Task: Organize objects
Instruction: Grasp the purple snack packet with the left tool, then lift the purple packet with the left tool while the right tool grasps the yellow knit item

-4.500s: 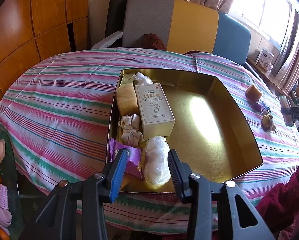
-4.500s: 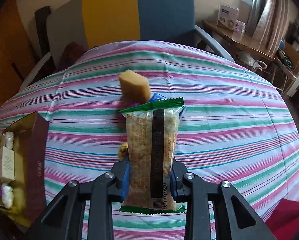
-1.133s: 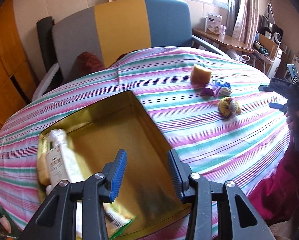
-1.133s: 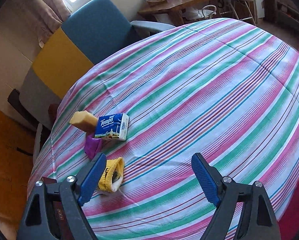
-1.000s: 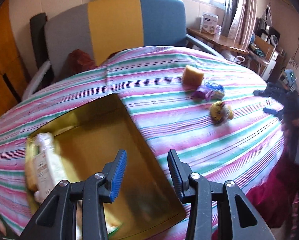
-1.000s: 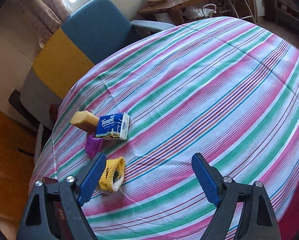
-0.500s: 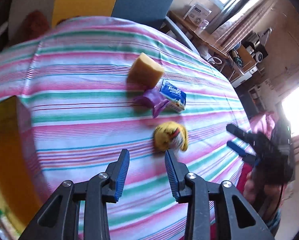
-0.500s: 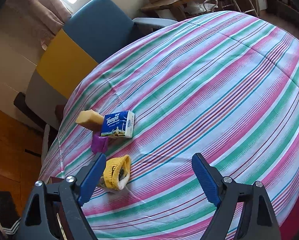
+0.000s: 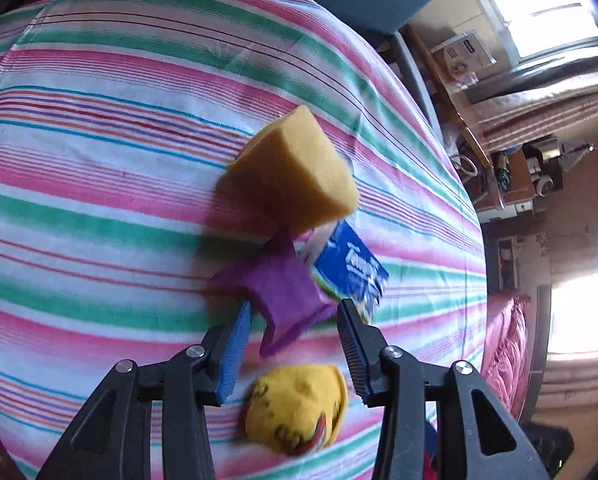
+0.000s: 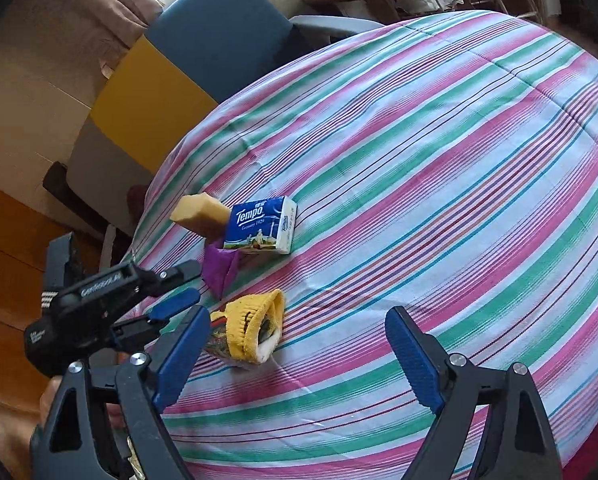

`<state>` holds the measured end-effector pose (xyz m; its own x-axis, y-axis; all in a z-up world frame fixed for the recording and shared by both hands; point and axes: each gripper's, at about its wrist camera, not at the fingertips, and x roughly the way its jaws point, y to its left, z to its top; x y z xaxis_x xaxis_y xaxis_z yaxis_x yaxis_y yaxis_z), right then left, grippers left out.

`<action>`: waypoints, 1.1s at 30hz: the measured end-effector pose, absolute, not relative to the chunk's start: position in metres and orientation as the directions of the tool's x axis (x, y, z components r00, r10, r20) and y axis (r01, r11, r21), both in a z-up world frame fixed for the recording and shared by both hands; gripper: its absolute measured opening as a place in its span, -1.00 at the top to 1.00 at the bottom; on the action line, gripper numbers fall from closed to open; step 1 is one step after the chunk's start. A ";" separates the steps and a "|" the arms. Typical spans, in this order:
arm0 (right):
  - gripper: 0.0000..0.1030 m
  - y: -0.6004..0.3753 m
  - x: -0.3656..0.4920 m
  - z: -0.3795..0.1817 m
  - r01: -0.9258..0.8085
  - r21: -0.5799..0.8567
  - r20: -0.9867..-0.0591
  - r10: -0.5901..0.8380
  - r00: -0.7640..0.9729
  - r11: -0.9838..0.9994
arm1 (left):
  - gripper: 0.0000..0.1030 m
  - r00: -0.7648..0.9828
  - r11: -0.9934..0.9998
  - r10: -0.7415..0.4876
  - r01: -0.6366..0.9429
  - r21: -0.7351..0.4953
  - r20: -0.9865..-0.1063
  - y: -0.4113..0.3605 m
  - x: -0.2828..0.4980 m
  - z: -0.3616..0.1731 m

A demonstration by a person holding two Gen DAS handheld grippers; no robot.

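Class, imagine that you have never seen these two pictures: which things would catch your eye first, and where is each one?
The pink and green striped tablecloth fills both views. On it huddles a small group: a yellow sponge leaning on a blue Tempo tissue pack, a purple wrapper in front, and a rolled yellow sock nearest. The left gripper hovers open over the wrapper and sock; the right gripper stands wide open.

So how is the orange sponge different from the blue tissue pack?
The sponge is plain orange foam with no writing; the tissue pack is blue and white with printed lettering. The sponge looks rough and porous, the pack smooth and shiny. Both are blocky, lie touching each other on the striped tablecloth.
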<state>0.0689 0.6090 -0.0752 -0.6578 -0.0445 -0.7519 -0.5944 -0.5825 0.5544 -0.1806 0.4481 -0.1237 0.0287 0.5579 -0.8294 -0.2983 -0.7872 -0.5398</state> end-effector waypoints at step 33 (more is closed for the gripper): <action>-0.75 0.600 0.054 -0.092 -0.627 0.453 -0.832 -0.048 -0.553 -0.634 | 0.34 -0.391 -0.760 0.334 -0.650 0.001 -0.858 0.356 -0.062 -0.134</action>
